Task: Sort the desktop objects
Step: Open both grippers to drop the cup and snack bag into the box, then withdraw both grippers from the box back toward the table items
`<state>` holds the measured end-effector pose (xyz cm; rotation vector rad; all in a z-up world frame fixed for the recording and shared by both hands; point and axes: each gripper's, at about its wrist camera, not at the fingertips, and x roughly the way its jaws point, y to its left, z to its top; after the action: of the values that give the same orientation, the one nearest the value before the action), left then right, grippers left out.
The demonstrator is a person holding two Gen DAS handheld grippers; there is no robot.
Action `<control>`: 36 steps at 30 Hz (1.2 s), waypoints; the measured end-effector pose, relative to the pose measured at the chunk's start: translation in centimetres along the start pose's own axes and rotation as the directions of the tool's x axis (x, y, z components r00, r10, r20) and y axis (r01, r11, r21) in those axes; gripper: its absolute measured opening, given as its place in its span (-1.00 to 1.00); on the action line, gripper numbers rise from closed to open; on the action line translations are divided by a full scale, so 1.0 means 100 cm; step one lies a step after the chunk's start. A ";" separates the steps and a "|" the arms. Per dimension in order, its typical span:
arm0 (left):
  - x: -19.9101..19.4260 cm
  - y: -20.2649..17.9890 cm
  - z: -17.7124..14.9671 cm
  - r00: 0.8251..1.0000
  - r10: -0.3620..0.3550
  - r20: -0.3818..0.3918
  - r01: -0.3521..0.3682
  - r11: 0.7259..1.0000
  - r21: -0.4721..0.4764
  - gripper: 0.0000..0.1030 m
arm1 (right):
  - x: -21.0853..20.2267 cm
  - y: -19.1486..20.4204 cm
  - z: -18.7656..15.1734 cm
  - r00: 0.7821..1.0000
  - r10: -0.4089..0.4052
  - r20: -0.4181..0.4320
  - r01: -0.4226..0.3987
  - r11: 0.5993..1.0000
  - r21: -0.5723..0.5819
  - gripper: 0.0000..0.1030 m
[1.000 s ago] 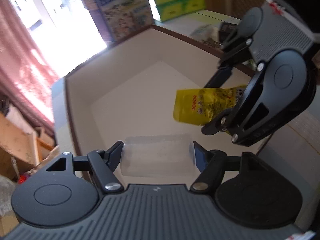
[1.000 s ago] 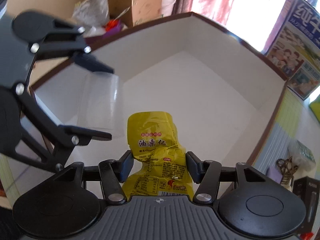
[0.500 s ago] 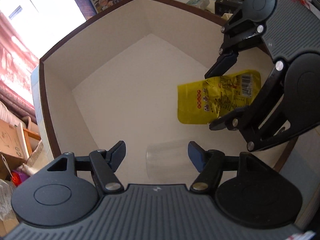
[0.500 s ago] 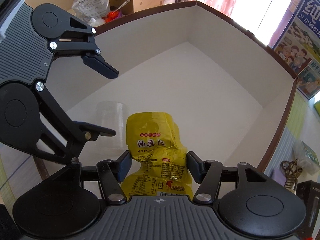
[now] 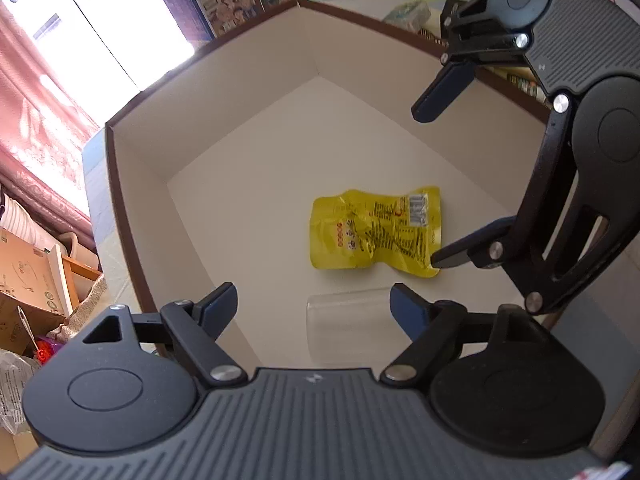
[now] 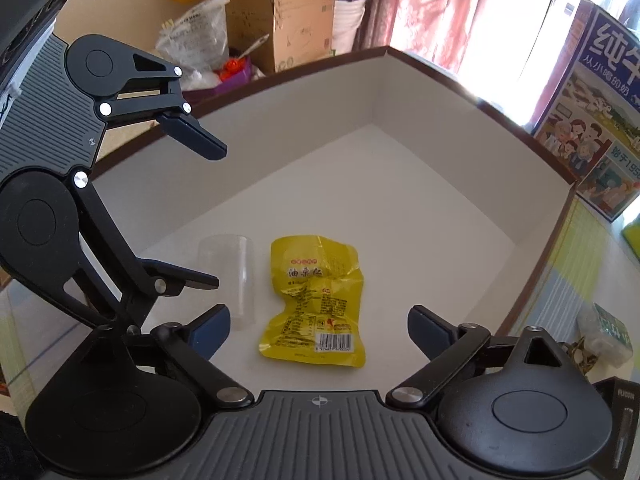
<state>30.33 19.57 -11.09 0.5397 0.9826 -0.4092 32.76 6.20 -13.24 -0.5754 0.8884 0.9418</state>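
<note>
Both drops look done, both items are in the box (image 5: 136,208). My left gripper (image 5: 312,304) is opening, jaws clear of the cup (image 5: 348,328); the cup lies on its side on the box floor between and just past the fingertips, nothing pressing on it. My right gripper (image 6: 318,326) is opening too, spread wide, with the yellow pouch (image 6: 316,300) lying flat on the floor between the fingers, no contact that I can see. In the right view the cup (image 6: 230,280) sits just beside the pouch, left of it; cannot tell if they touch. In the left view the right gripper (image 5: 436,184) has one fingertip right at the pouch (image 5: 376,234) corner. Risks from here: 1) the cup is round and on its side, so any nudge from a finger on the way out could roll it across the floor or into the pouch. 2) That right fingertip could snag the foil edge and drag the pouch up if I lift before the jaws are fully clear. 3) Both grippers are crowded into one corner of the box, close enough to clip each other or the near wall if I pull out at an angle. I'd lift straight up, one hand at a time. More items wait on the desk (image 6: 592,248) outside the box, so sorting probably isn't finished.
</note>
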 end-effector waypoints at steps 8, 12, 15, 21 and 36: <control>-0.018 -0.007 0.009 0.999 0.032 0.032 -0.031 0.999 -0.018 0.74 | -0.027 0.014 0.007 0.999 -0.002 0.043 0.001 1.000 0.019 0.92; -0.031 -0.013 0.009 0.998 0.050 0.045 -0.048 0.998 -0.032 0.76 | -0.045 0.016 0.006 0.997 -0.008 0.076 0.006 1.000 0.030 0.96; -0.044 -0.017 0.010 0.996 0.069 0.055 -0.066 0.996 -0.052 0.80 | -0.057 0.018 0.005 0.995 -0.006 0.100 0.002 0.999 0.044 0.96; -0.066 -0.024 0.008 0.993 0.101 0.057 -0.095 0.991 -0.099 0.82 | -0.079 0.022 -0.002 0.991 -0.007 0.133 -0.001 0.998 0.060 0.96; -0.125 -0.050 -0.013 0.979 0.188 0.077 -0.159 0.944 -0.290 0.84 | -0.137 0.034 -0.041 0.978 0.002 0.207 -0.021 0.996 0.089 0.96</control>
<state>20.43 17.41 -2.09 0.3380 0.8669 -0.1326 24.17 -1.26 -3.90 -0.3866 0.7434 0.9478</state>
